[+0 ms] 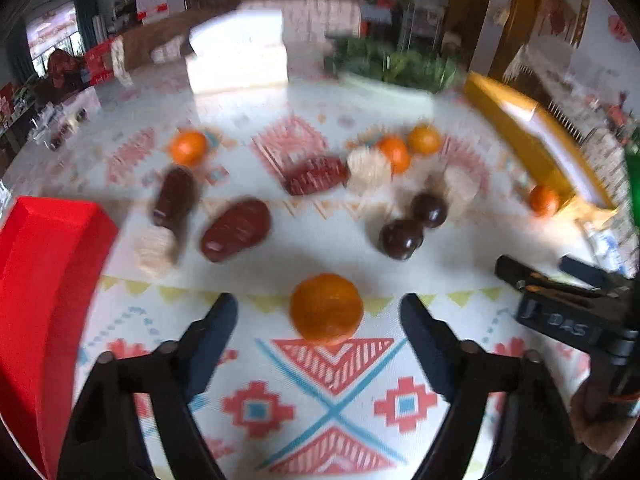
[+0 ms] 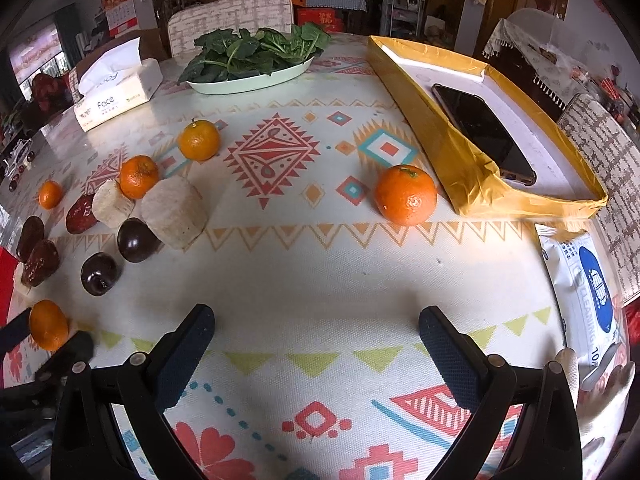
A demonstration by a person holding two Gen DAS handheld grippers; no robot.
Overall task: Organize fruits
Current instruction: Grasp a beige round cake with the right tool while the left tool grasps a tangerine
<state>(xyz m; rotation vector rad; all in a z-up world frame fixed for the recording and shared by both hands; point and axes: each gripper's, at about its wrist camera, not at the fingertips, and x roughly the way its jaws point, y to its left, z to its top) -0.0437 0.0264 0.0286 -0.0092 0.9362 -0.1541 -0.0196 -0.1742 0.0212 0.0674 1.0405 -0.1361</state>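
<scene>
My left gripper (image 1: pixel 320 312) is open, its jaws standing either side of an orange (image 1: pixel 326 308) on the patterned cloth; the same orange shows at the left edge of the right wrist view (image 2: pixel 48 324). My right gripper (image 2: pixel 316 328) is open and empty over bare cloth. Ahead of it lie an orange (image 2: pixel 406 195) next to the yellow box (image 2: pixel 452 152), two more oranges (image 2: pixel 199 140) (image 2: pixel 138 176), two dark round fruits (image 2: pixel 136 240) (image 2: pixel 99 273), red dates (image 2: pixel 80 212) and pale cut chunks (image 2: pixel 174 212). The left view is blurred.
A red box (image 1: pixel 44 272) stands at the left. The yellow box holds a phone (image 2: pixel 484 132). A plate of greens (image 2: pixel 256 56), a tissue box (image 2: pixel 116 92) and a wipes pack (image 2: pixel 584 292) lie around the table's edges. Chairs stand behind.
</scene>
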